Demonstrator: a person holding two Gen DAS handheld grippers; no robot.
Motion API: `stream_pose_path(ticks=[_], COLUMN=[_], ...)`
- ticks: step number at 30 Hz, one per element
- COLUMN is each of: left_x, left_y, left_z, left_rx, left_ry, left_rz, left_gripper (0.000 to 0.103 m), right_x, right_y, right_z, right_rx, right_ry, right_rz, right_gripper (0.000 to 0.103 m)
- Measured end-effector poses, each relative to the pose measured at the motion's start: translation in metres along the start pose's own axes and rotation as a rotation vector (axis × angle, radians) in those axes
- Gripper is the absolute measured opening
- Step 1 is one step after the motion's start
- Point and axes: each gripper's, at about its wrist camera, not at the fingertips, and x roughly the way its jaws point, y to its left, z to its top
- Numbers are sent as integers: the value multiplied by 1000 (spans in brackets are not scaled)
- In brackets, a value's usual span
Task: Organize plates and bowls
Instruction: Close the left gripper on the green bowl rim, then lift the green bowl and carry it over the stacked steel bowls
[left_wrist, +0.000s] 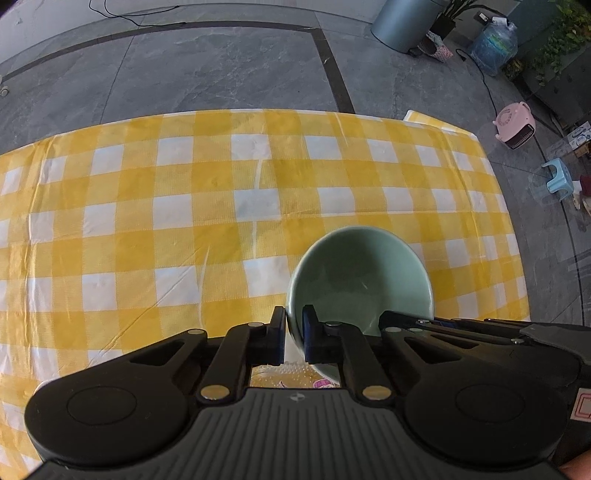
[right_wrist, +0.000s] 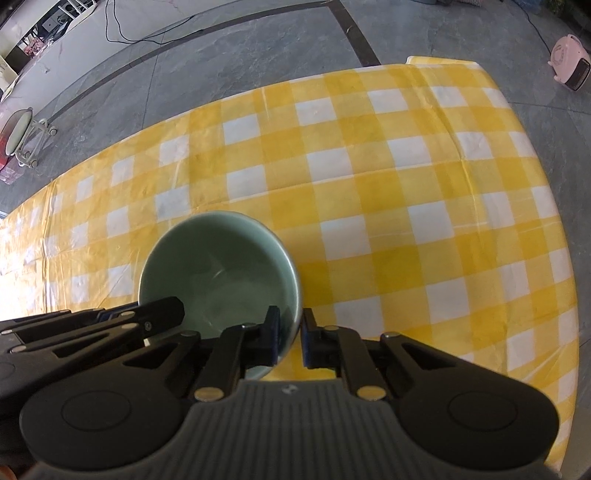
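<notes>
A pale green bowl is held above the yellow-and-white checked tablecloth. My left gripper is shut on the bowl's left rim, one pad inside and one outside. My right gripper is shut on the bowl's right rim in the same way; the bowl shows in the right wrist view too. Each gripper appears at the edge of the other's view. A clear item with a pink print lies under the bowl, mostly hidden.
The table's far edge and right edge border a grey stone floor. A pink heater, a blue stool, a metal bin and a water jug stand on the floor at right.
</notes>
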Motion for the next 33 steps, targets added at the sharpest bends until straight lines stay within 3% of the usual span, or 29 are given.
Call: stream_pose_path(ticks=[9,18,24,33], left_x=[-8,-57,-103,-171], left_y=[-2,3,17,68], left_z=[-5,-29,-68,-157], left_rx=[18,9,-14,-109], left_ry=[-7,-36,-67,-91], left_rz=[4,24,45,114], left_gripper=[9,8,8,8], right_x=[-12,-49,-84,-127], right_y=[-1,14,40,104], right_z=[-8,-28,-68,-157], right_rx=[12,-6,-42,-137], right_ry=[-26,-39,-57,-54], right_rz=[4,21,44,115], right_gripper=[8,8,8,8])
